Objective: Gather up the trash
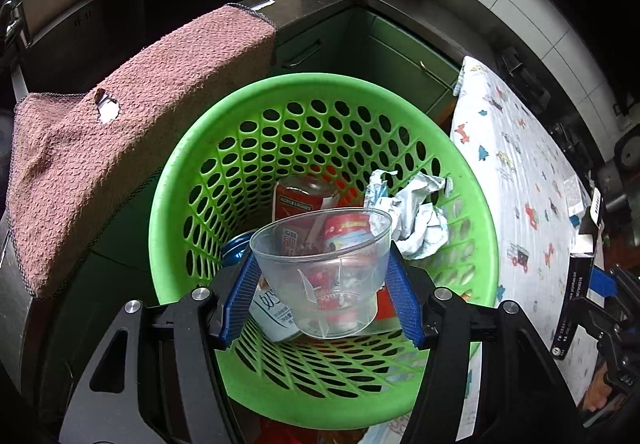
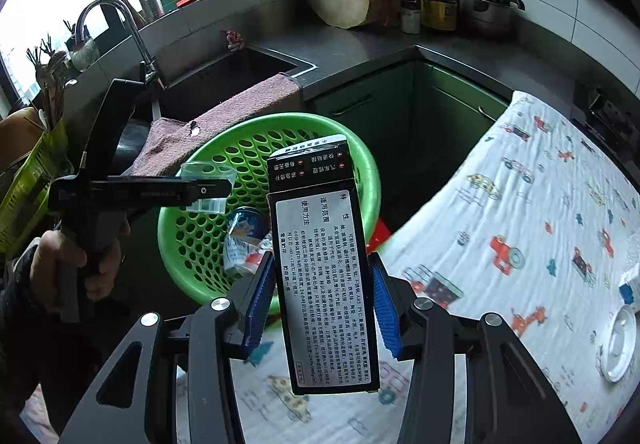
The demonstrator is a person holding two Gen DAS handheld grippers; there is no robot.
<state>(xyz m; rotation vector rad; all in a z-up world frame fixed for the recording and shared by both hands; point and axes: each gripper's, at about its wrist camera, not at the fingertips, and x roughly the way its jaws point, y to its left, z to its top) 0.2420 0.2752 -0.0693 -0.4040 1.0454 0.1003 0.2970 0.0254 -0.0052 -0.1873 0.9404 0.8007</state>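
My left gripper (image 1: 322, 264) is shut on a clear plastic cup (image 1: 320, 256), its blue pads pressing on both sides. The cup hangs over a green perforated basket (image 1: 320, 84) that holds red cans (image 1: 300, 196), crumpled paper (image 1: 416, 216) and a blue can (image 2: 244, 232). My right gripper (image 2: 322, 264) is shut on a tall black box (image 2: 320, 244) with a white printed label, held upright in front of the basket (image 2: 280, 120). In the right wrist view the left gripper (image 2: 208, 190) and the cup (image 2: 204, 168) hover above the basket's left rim.
A pink towel (image 1: 120, 124) drapes over the edge of the steel sink (image 1: 100, 16) behind the basket. A table with a car-print cloth (image 2: 520, 204) lies to the right, with a white lid (image 2: 618, 340) on it. A person's hand (image 2: 68, 264) grips the left handle.
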